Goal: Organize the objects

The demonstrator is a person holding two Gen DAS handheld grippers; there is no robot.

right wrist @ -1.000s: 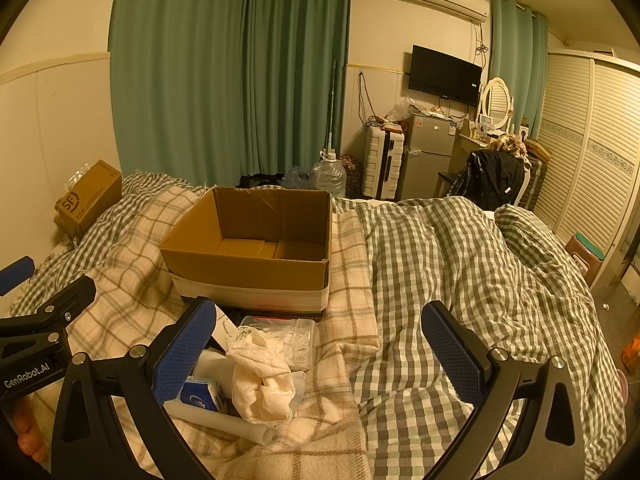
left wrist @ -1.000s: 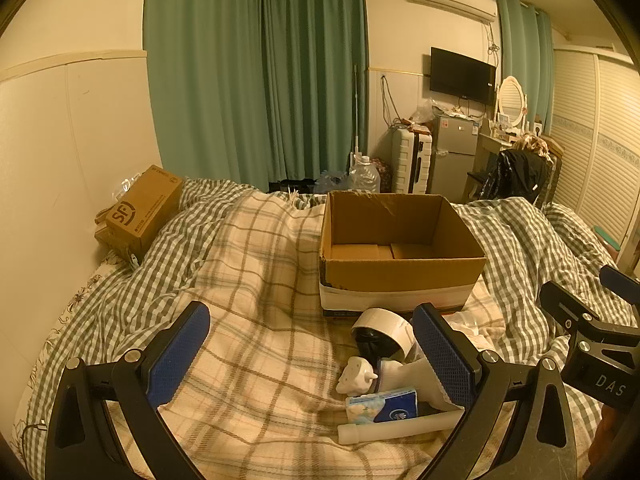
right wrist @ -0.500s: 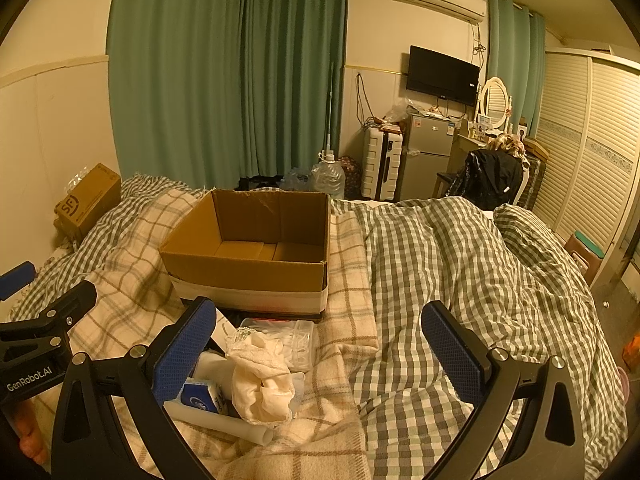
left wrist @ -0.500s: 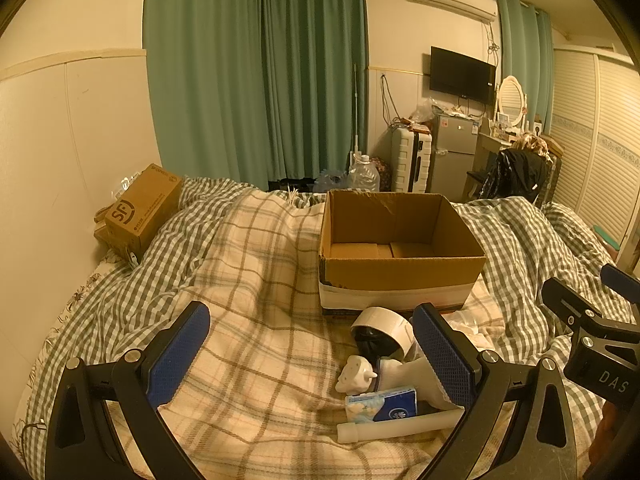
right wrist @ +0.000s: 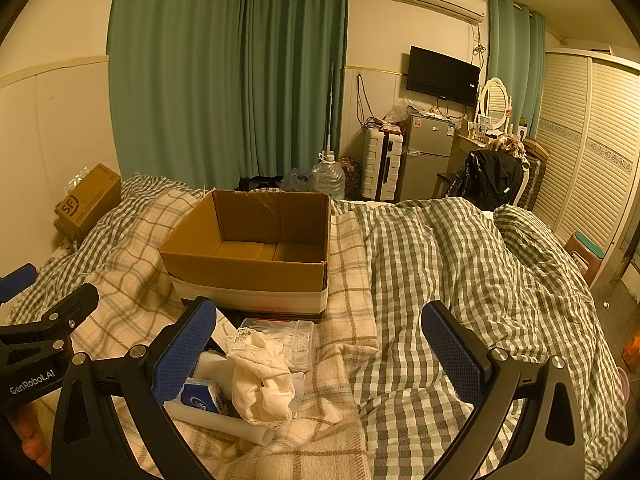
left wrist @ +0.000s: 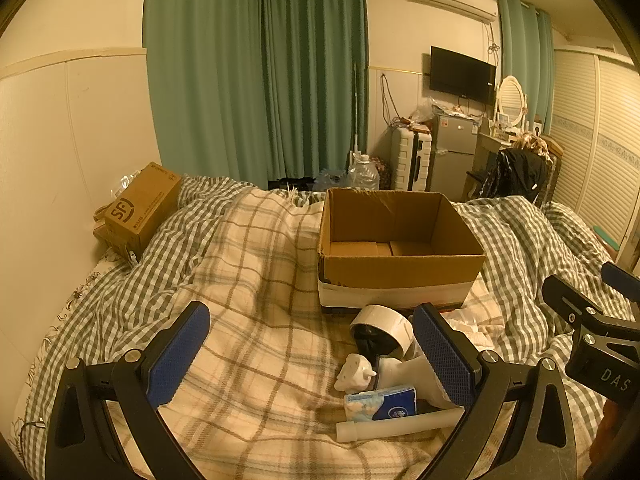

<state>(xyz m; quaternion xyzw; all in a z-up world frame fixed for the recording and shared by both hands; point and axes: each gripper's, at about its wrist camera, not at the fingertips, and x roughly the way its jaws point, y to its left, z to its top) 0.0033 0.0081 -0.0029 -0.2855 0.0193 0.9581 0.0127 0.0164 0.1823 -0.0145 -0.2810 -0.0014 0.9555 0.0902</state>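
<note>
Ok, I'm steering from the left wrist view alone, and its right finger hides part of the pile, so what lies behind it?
Observer: A crumpled cream lace-edged cloth, on top of the pile.
Operator: Anything between that and the box?
Observer: Yes, a clear plastic tub of white sticks, lying just in front of the brown cardboard box.
Operator: And is the right gripper free?
Observer: Its blue-padded fingers stand wide open with nothing between them.
</note>
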